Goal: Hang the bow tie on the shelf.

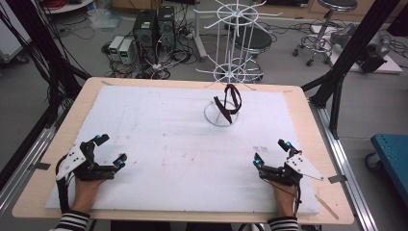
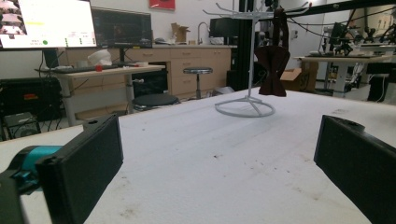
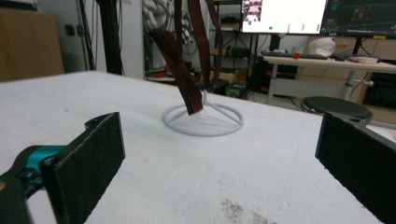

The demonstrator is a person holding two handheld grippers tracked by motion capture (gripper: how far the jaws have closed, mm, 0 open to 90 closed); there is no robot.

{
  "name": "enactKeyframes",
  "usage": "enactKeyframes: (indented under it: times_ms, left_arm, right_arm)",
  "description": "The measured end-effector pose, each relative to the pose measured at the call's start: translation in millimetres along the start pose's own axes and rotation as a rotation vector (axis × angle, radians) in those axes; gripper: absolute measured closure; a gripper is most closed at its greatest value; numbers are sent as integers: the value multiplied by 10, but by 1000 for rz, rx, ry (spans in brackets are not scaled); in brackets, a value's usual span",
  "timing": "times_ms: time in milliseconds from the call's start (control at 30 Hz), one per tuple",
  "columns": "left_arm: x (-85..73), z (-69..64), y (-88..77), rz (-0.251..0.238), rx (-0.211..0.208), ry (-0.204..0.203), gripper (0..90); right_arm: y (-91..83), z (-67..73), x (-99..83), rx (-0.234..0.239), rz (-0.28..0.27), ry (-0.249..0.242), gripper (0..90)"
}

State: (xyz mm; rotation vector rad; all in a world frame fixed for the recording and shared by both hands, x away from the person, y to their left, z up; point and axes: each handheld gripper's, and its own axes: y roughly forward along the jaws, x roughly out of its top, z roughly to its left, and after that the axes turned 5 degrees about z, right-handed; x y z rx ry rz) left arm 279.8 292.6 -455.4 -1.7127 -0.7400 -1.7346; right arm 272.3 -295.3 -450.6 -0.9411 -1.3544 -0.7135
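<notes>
A white wire display rack [image 1: 234,38] stands at the back middle of the table on a ring base [image 1: 220,115]. A dark maroon bow tie [image 1: 227,103] with its strap hangs from one of its arms, low over the base. The rack [image 2: 247,105] and bow tie [image 2: 273,70] are far ahead in the left gripper view; the right gripper view has the bow tie [image 3: 182,79] over the ring base [image 3: 203,120]. My left gripper [image 1: 111,150] rests open at the near left. My right gripper [image 1: 270,151] rests open at the near right. Both hold nothing.
A white foam sheet [image 1: 183,144] covers the wooden table [image 1: 298,96]. Black frame posts [image 1: 353,48] rise beside the table at right and left. Computer towers [image 1: 154,29], cables and stools [image 1: 332,24] sit on the floor beyond the far edge.
</notes>
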Motion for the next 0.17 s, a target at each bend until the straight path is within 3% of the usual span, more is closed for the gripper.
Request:
enactKeyframes:
  times_ms: [167]
  left_arm:
    - [-1, -1, -1, -3, 2, -4, 17]
  right_arm:
    - [5, 1, -6, 0, 11, 14, 6]
